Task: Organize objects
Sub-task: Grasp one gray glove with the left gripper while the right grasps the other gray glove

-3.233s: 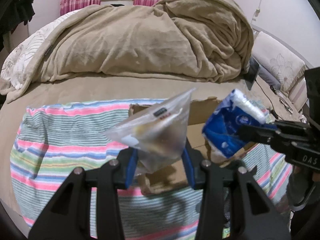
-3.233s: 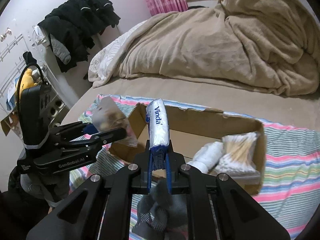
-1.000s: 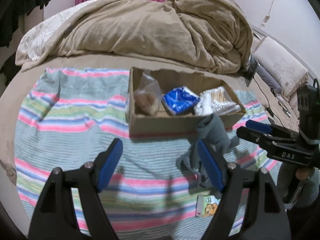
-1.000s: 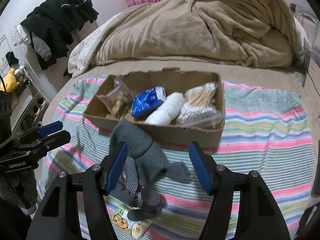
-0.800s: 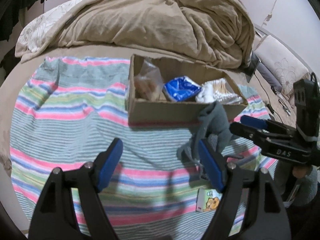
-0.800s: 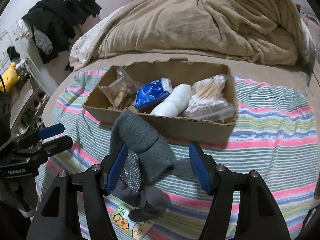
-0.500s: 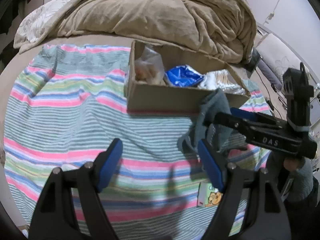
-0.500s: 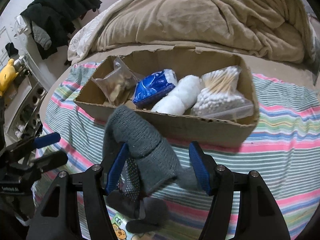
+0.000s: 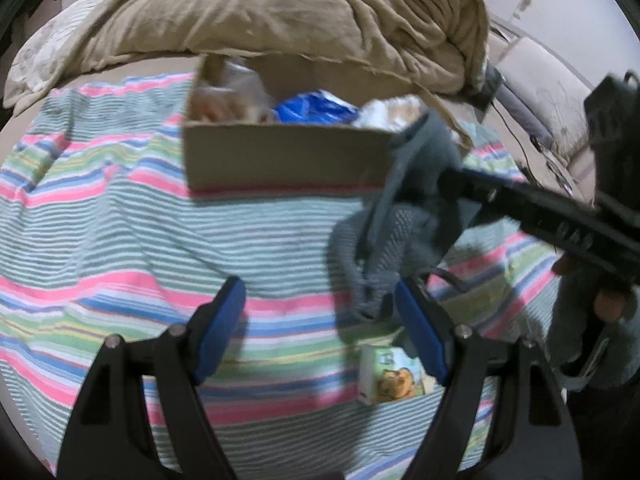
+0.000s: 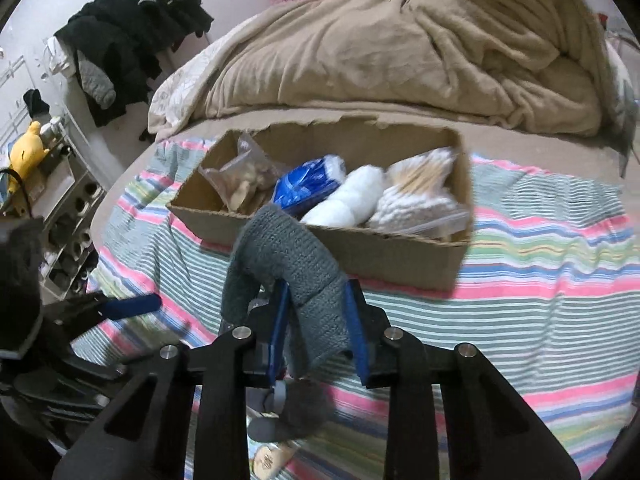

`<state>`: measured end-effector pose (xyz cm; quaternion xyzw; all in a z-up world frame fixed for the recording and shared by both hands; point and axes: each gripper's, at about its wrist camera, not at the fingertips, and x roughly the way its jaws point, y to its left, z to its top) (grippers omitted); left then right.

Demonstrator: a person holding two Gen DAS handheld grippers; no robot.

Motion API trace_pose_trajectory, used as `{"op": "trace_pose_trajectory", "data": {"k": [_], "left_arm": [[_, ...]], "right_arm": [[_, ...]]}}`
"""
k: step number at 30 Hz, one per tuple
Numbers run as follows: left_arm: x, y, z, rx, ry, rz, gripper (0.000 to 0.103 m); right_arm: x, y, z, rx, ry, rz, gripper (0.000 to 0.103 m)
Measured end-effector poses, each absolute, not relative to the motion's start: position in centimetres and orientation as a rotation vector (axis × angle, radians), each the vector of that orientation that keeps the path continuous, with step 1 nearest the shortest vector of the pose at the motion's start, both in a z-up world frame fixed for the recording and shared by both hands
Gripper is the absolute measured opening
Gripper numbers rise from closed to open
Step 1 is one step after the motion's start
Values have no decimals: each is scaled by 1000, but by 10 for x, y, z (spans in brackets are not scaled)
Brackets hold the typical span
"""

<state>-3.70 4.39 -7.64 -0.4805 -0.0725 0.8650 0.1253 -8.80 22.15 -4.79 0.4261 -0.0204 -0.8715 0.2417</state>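
A cardboard box (image 10: 400, 254) stands on a striped cloth (image 10: 540, 264) on the bed. It holds a clear bag of snacks (image 10: 240, 180), a blue tissue pack (image 10: 306, 188), a white roll (image 10: 352, 200) and a bag of cotton swabs (image 10: 420, 192). My right gripper (image 10: 318, 312) is shut on a grey knitted sock (image 10: 288, 256) just in front of the box; the sock (image 9: 412, 208) hangs from it in the left wrist view. My left gripper (image 9: 320, 328) is open and empty above the cloth. A small carton with a cartoon print (image 9: 394, 376) lies near it.
A heaped tan blanket (image 10: 400, 52) fills the bed behind the box. Dark clothes (image 10: 136, 32) hang at the far left over a shelf with a yellow plush toy (image 10: 26, 148). A pillow (image 9: 560, 92) lies at the right.
Both grippers released the snack bag and tissue pack into the box and drew back. The right gripper then closed on the grey sock and raised it.
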Motion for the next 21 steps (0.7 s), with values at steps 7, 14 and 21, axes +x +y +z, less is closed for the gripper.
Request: {"op": "trace_pose_trajectory", "data": {"k": [7,14,21], "left_arm": [[-40,71,-92,-1448,-185,2445,79],[-45,86,-103,-1439,-219,2392,79],[-52,109,-118,-1439,-138,2369,59]], "right_arm": [[-77,257,-35,1135,-85,-2438,30],[-76,285,-49,1186,-120,-2475,30],[-81,295,-71,1243,-158,-2476,34]]}}
